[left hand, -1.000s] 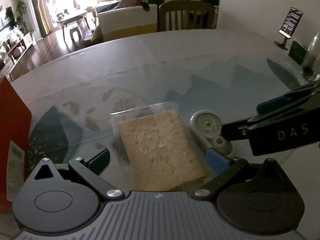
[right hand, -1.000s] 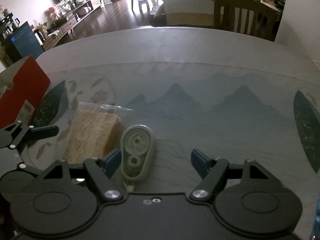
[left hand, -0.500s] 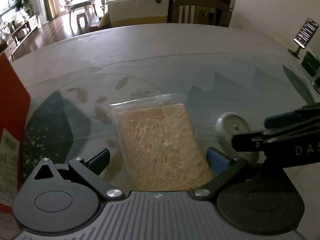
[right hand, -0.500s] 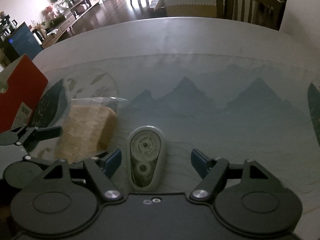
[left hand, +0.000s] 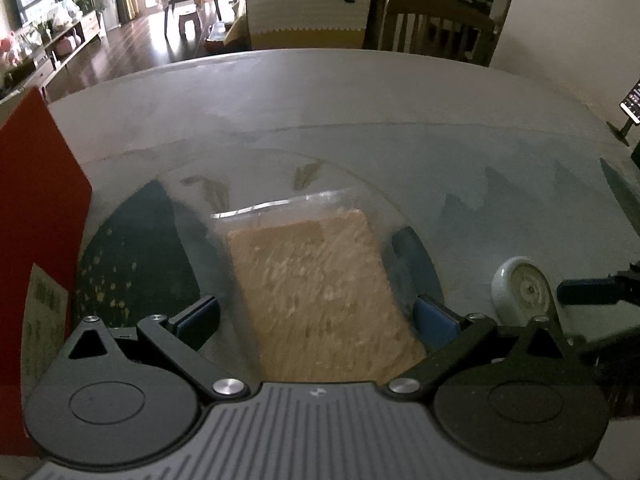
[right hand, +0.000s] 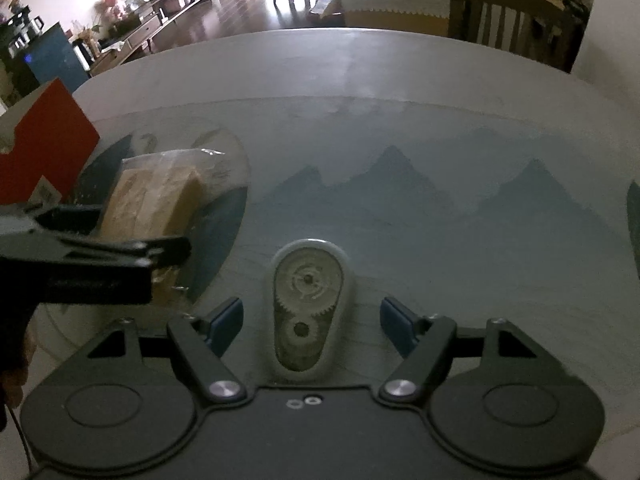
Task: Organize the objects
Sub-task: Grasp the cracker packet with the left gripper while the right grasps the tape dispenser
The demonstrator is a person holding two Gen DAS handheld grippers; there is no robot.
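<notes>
Here, in the left wrist view, the left gripper (left hand: 318,316) stands wide open astride the bagged bread slice (left hand: 320,292), gripping nothing, evidently set for a grasp. The red box (left hand: 36,240) stands near on the left.

In the right wrist view, the right gripper (right hand: 312,318) is likewise spread, empty, straddling the correction tape dispenser (right hand: 308,304) on the table (right hand: 400,120). The left gripper crowds its left side.

Bagged tan bread slab (left hand: 320,292), clear wrapper, flat on table. White teardrop correction-tape dispenser (right hand: 308,308), gears visible, lies at its 3 o'clock.
</notes>
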